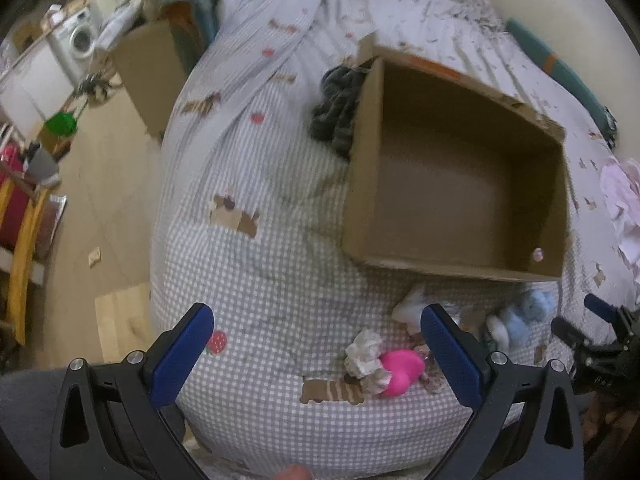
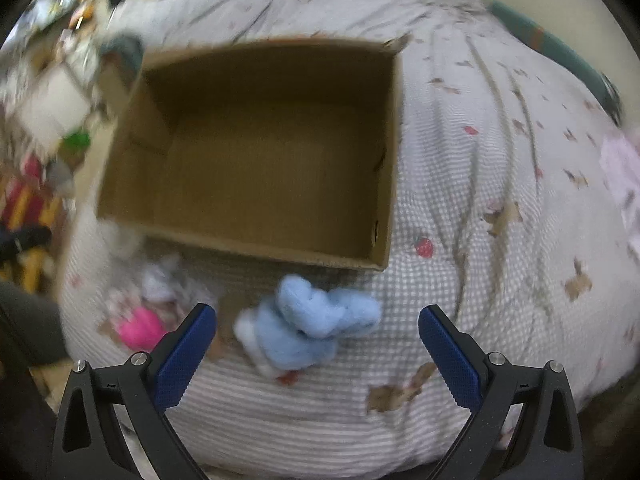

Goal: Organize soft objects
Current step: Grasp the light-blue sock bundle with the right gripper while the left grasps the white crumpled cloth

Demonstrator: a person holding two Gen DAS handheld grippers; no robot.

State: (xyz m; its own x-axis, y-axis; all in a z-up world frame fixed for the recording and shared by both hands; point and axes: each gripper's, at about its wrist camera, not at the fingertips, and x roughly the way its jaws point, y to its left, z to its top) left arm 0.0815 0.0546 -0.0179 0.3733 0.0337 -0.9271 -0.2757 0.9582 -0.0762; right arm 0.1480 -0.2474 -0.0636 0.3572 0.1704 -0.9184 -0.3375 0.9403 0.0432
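Note:
An open cardboard box (image 1: 356, 184) (image 2: 390, 160) lies on a checked bed cover (image 1: 272, 280) (image 2: 460, 280); its inside looks bare apart from a small pink spot. In front of it lie soft toys: a pink one (image 1: 400, 372) (image 2: 140, 330) beside a white frilly piece (image 1: 366, 354), and a light blue plush (image 1: 524, 314) (image 2: 312, 326). My left gripper (image 1: 316, 356) is open and empty above the cover, left of the pink toy. My right gripper (image 2: 318, 354) is open and empty, with the blue plush between its fingers' line, just ahead.
A dark grey knitted item (image 1: 338, 112) lies behind the box's left wall. A pale pink cloth (image 1: 622, 200) (image 2: 622, 168) lies at the right. The bed edge drops to a wooden floor (image 1: 108, 208) at left, with a second cardboard box (image 1: 148, 72) there.

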